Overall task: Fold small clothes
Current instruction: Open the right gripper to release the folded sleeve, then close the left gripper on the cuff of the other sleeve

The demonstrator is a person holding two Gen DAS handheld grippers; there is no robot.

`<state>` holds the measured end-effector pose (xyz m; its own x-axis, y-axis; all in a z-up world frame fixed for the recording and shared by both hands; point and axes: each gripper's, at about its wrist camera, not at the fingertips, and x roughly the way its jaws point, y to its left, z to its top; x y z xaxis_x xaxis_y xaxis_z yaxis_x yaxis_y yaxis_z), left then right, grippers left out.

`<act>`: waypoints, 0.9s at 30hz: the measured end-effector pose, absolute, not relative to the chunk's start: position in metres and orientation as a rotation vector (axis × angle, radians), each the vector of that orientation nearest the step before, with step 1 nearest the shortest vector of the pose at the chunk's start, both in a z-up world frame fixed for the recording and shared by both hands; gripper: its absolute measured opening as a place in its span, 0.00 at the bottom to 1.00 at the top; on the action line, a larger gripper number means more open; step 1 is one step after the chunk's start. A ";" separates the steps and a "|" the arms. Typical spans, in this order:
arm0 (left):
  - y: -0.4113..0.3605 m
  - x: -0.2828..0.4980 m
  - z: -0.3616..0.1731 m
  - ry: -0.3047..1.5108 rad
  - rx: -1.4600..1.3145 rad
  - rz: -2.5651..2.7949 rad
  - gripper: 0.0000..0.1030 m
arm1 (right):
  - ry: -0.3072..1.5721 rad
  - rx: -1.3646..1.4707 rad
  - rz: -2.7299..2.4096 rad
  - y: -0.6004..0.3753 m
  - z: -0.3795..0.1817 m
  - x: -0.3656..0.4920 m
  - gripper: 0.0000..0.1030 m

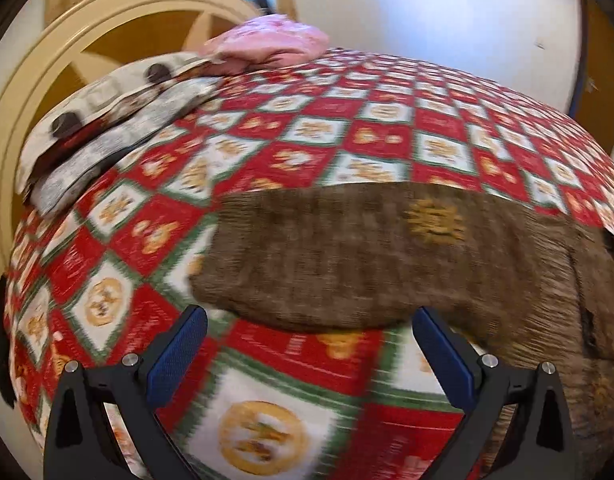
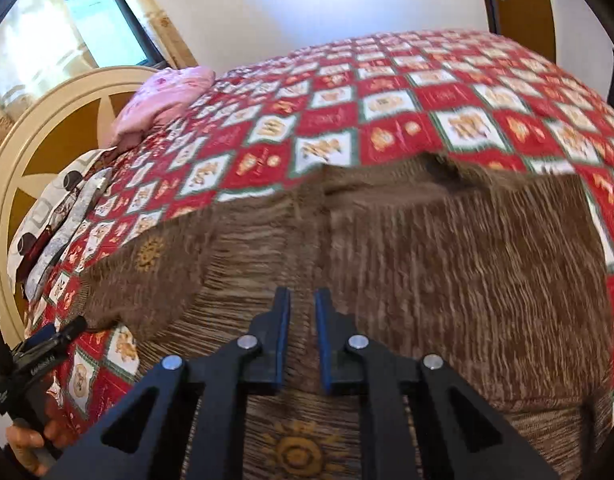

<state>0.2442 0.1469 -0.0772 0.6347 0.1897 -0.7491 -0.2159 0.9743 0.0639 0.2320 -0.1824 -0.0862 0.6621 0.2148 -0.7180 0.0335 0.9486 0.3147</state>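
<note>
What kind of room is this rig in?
Most likely a bedroom: a bed under a red patchwork quilt, a cream headboard, and a pink pillow at its head.

we see daylight entering through the window [image 2: 107, 20] at upper left, blown out to near white, leaving the wall [image 1: 447, 12] bright and evenly lit. shadows stay soft — only a thin dark band sits under the edge of the brown knit garment [image 1: 367, 264] in the left wrist view. motion blur smears both frames, streaking the checked bedspread [image 2: 427, 92] and the knit's ribs sideways, while the nearest gripper parts stay sharper. fisheye distortion bulges the bed into a dome and bends the headboard [image 1: 67, 60] into an arc — black vignetting closes each corner. colours read warm and saturated.
</note>
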 end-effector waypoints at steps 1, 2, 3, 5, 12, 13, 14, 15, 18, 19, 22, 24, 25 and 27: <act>0.156 0.245 -0.078 0.855 -0.049 0.255 0.99 | 0.852 0.305 0.094 -0.178 -0.092 0.232 0.16; 0.166 0.246 -0.079 0.858 -0.066 0.280 0.99 | 0.861 0.306 0.098 -0.175 -0.097 0.233 0.16; 0.177 0.248 -0.080 0.862 -0.081 0.309 0.99 | 0.877 0.306 0.109 -0.174 -0.102 0.234 0.16; 0.195 0.251 -0.080 0.863 -0.102 0.362 0.99 | 0.924 0.277 0.122 -0.164 -0.115 0.238 0.18; 0.237 0.267 -0.084 0.867 -0.193 0.429 0.99 | 0.804 0.211 0.105 -0.160 -0.082 0.215 0.28; 0.239 0.270 -0.088 0.872 -0.220 0.409 0.99 | 0.773 0.195 0.099 -0.158 -0.074 0.209 0.39; 0.238 0.273 -0.092 0.885 -0.238 0.390 0.99 | 0.742 0.183 0.095 -0.155 -0.066 0.201 0.48; 0.236 0.277 -0.098 0.910 -0.258 0.361 0.99 | 0.719 0.175 0.097 -0.152 -0.059 0.194 0.51; 0.224 0.283 -0.111 0.955 -0.285 0.299 0.98 | 0.702 0.163 0.117 -0.143 -0.052 0.189 0.52; 0.221 0.284 -0.114 0.961 -0.291 0.291 0.98 | 0.705 0.166 0.121 -0.142 -0.052 0.188 0.52; 0.209 0.284 -0.114 0.940 -0.271 0.282 0.97 | 0.724 0.188 0.127 -0.140 -0.052 0.184 0.52; 0.204 0.286 -0.113 0.933 -0.260 0.262 0.80 | 0.730 0.201 0.117 -0.142 -0.054 0.182 0.52; 0.202 0.286 -0.113 0.928 -0.248 0.261 0.74 | 0.731 0.208 0.110 -0.143 -0.055 0.181 0.52; 0.201 0.286 -0.112 0.921 -0.237 0.254 0.60 | 0.735 0.225 0.092 -0.149 -0.056 0.177 0.52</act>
